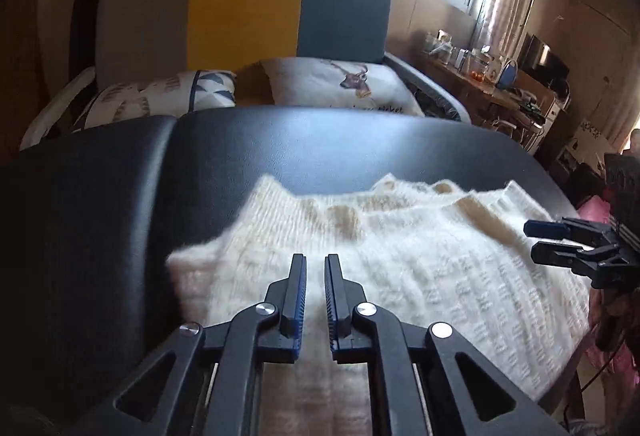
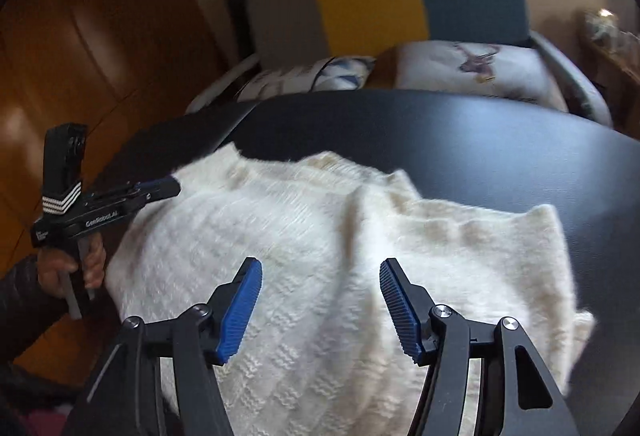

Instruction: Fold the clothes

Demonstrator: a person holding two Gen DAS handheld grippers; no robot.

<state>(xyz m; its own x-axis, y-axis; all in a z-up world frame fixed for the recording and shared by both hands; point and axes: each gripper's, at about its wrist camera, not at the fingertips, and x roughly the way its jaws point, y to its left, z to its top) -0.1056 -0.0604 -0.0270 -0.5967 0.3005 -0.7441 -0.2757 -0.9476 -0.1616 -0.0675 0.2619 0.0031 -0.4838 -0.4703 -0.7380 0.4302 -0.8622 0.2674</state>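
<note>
Left wrist view: a cream knit sweater lies spread on a black table, its far edge rumpled. The left gripper hangs over the sweater's near-left part, jaws narrow with a small gap, holding nothing. The right gripper shows at the sweater's right edge, its two fingers close together.

Right wrist view: the right gripper is above the sweater, jaws wide and empty. The left gripper, held in a hand, reaches the sweater's left edge. Beyond the table stands a sofa with two cushions.
</note>
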